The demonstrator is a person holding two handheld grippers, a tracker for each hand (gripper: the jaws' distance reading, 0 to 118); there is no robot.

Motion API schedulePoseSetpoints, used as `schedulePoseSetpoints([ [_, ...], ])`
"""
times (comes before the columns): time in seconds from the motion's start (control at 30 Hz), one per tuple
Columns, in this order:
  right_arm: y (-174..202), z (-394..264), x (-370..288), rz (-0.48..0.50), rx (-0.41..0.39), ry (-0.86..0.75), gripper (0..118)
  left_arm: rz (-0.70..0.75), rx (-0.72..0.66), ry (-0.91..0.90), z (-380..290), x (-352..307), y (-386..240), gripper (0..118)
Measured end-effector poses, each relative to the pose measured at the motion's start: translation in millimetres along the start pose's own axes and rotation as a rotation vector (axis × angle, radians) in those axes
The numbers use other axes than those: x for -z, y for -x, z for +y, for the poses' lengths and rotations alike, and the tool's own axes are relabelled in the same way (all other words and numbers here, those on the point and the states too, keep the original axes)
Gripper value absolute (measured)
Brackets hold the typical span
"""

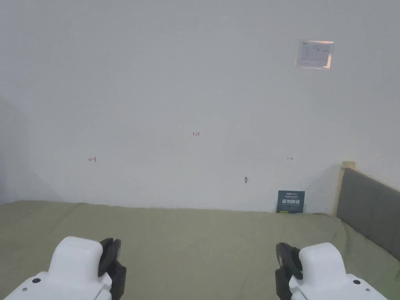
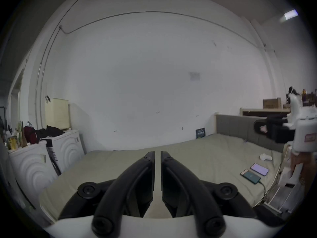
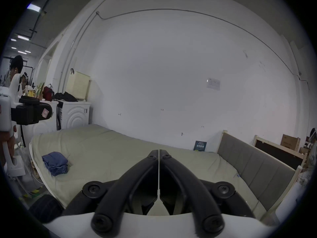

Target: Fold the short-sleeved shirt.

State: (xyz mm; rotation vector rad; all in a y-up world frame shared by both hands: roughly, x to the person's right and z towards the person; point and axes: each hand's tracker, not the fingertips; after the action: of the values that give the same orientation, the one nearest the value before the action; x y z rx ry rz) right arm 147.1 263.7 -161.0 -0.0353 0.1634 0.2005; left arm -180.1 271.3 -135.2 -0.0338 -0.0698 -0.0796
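A white wall [image 1: 195,78] is rising behind a bed [image 1: 195,242] wearing an olive-green sheet. A grey padded headboard [image 1: 371,207] is standing at its right, white cabinets [image 2: 68,147] are sitting at its left, and ceiling lights [image 3: 23,37] are glowing.

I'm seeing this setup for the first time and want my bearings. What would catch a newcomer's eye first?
Probably the two white grippers held low over the olive-green bed: the left gripper and the right gripper, each with its black jaws close together and holding nothing. Next, a blue garment lying bunched near the bed's left edge in the right gripper view, and two phones lying toward the right edge of the bed in the left gripper view.
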Motion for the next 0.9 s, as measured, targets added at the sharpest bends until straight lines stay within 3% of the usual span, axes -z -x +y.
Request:
schedulePoseSetpoints([
  [0.2, -14.2, 1.0, -7.5, 0.003, 0.068, -0.012, 7, 0.047, -0.034, -0.073, -2.6, -6.7, 8.1, 21],
  [0.23, -13.7, 2.0, -8.5, 0.002, 0.072, -0.013, 19, 0.046, -0.043, -0.079, -1.1, -7.6, 9.6, 36],
  [0.27, -15.7, 3.8, -11.2, 0.004, 0.089, -0.017, 46, 0.041, -0.06, -0.088, 0.2, -8.0, 11.0, 67],
  [0.3, -15.5, 4.9, -11.1, 0.012, 0.127, -0.024, 94, 0.04, -0.078, -0.091, 1.1, -7.1, 12.1, 105],
  [0.33, -14.8, 5.0, -9.8, 0.019, 0.147, -0.019, 118, 0.028, -0.093, -0.083, 1.0, -4.6, 13.4, 118],
  [0.4, -13.7, 4.6, -13.4, 0.034, 0.123, -0.083, 118, 0.048, -0.157, -0.078, -1.9, -5.6, 20.0, 118],
  [0.6, -3.9, 9.4, -14.6, -0.018, 0.057, -0.057, 118, 0.025, -0.082, -0.041, 1.6, -6.3, 15.1, 118],
  [0.9, -4.9, 2.7, -3.8, -0.019, 0.126, -0.005, 118, 0.028, -0.08, -0.041, -3.6, -2.6, 10.2, 118],
])
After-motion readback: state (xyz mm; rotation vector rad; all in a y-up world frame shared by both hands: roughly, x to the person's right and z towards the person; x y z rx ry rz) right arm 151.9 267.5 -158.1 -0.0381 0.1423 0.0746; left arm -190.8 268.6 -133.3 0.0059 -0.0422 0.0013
